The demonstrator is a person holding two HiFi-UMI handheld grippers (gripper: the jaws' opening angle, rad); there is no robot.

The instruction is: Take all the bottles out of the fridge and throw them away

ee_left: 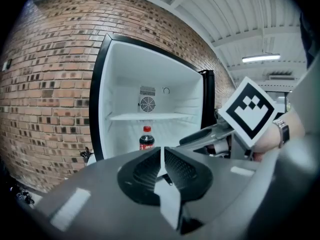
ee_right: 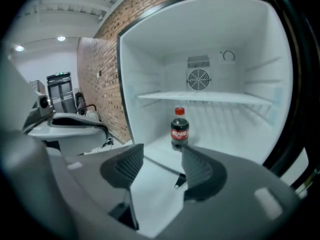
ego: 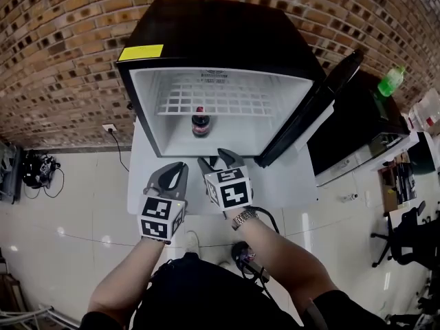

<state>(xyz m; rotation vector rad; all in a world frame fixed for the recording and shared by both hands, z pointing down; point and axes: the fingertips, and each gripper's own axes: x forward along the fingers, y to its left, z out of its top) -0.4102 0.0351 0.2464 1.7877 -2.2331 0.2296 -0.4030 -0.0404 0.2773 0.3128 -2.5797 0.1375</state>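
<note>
Head view looks steeply down; both gripper views face the open fridge (ego: pixel 220 33).

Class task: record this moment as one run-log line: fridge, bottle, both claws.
fridge: door open | cola bottle: upright inside, below shelf | left claw: shut, empty | right claw: open, empty, facing bottle

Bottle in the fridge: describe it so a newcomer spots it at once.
Against the brick wall stands a black fridge, door open. On its white floor, under the wire shelf, a small bottle stands upright. Dark, with red cap and red label, it is the only thing inside; the green bottle sits outside, to the right.
</note>
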